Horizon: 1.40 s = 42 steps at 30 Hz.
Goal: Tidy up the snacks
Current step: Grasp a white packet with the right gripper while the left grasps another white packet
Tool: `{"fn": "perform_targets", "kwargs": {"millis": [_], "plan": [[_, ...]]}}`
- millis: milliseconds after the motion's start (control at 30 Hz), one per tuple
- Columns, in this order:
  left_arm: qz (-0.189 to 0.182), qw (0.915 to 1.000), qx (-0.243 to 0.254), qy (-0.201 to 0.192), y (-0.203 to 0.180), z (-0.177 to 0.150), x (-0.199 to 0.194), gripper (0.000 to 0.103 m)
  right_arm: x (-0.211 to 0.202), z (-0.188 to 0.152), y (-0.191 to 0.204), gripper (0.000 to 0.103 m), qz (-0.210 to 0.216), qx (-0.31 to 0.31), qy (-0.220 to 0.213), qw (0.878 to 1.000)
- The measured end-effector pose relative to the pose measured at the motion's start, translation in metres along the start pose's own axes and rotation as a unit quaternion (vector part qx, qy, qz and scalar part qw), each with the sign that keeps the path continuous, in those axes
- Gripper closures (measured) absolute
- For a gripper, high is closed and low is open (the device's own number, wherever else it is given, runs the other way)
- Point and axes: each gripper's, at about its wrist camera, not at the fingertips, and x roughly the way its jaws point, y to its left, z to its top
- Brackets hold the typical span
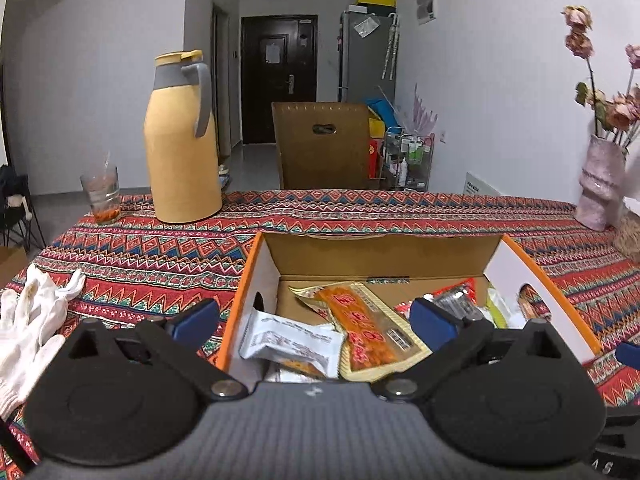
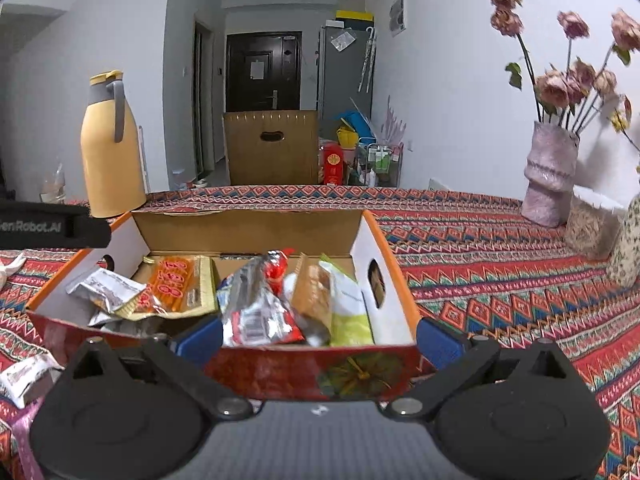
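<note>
An open cardboard box (image 1: pixel 256 276) with orange rims sits on the patterned tablecloth; it also shows in the right wrist view (image 2: pixel 394 276). Inside lie several snack packets: a white one (image 1: pixel 292 344), an orange one (image 1: pixel 368 328), a red and silver one (image 2: pixel 256 308), a green and white one (image 2: pixel 348 304). My left gripper (image 1: pixel 316 320) is open and empty over the box's near left part. My right gripper (image 2: pixel 320 338) is open and empty at the box's near wall. One white packet (image 2: pixel 24 376) lies on the cloth left of the box.
A yellow thermos jug (image 1: pixel 182 140) and a glass (image 1: pixel 102 196) stand at the far left. White gloves (image 1: pixel 32 320) lie left of the box. A pink vase with dried flowers (image 2: pixel 550 176) stands at the far right. A chair back (image 1: pixel 320 144) is behind the table.
</note>
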Motion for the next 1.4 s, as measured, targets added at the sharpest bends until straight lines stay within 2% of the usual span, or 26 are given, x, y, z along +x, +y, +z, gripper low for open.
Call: {"fn": "perform_targets", "kwargs": {"millis": [367, 667, 1033, 1100, 1167, 1200, 1233, 1300, 1333, 1400], "plan": [[0.003, 0.9999, -0.007, 0.006, 0.001, -0.023, -0.021, 0.0, -0.027, -0.027, -0.043, 0.0, 0.012, 0.011, -0.011, 1.0], [-0.001, 0.9997, -0.017, 0.015, 0.009, -0.049, -0.035, 0.0, -0.039, -0.049, -0.066, 0.0, 0.014, -0.012, -0.003, 1.0], [0.003, 0.9995, -0.013, 0.028, 0.011, -0.062, -0.032, 0.0, -0.007, -0.069, -0.093, 0.0, 0.012, -0.025, 0.063, 0.998], [0.001, 0.9994, -0.016, 0.032, 0.013, -0.063, -0.03, 0.0, -0.001, -0.07, -0.095, 0.006, 0.021, -0.021, 0.072, 0.997], [-0.001, 0.9992, -0.019, 0.035, 0.015, -0.064, -0.027, 0.0, 0.004, -0.072, -0.095, 0.022, 0.028, -0.02, 0.081, 0.996], [-0.002, 0.9991, -0.02, 0.037, 0.015, -0.064, -0.027, 0.0, 0.004, -0.073, -0.095, 0.027, 0.035, -0.017, 0.081, 0.996], [-0.003, 0.9991, -0.021, 0.037, 0.015, -0.064, -0.026, 0.0, 0.003, -0.073, -0.095, 0.041, 0.042, -0.016, 0.08, 0.996], [-0.001, 0.9991, -0.021, 0.036, 0.014, -0.065, -0.026, 0.0, 0.003, -0.07, -0.093, 0.042, 0.047, -0.017, 0.084, 0.995], [0.002, 0.9993, -0.017, 0.032, 0.013, -0.065, -0.027, 0.0, 0.003, -0.069, -0.09, 0.048, 0.045, -0.023, 0.087, 0.995], [0.0, 0.9997, -0.016, 0.019, 0.014, -0.067, -0.03, 0.0, 0.003, -0.064, -0.084, 0.052, 0.043, -0.039, 0.092, 0.994]]}}
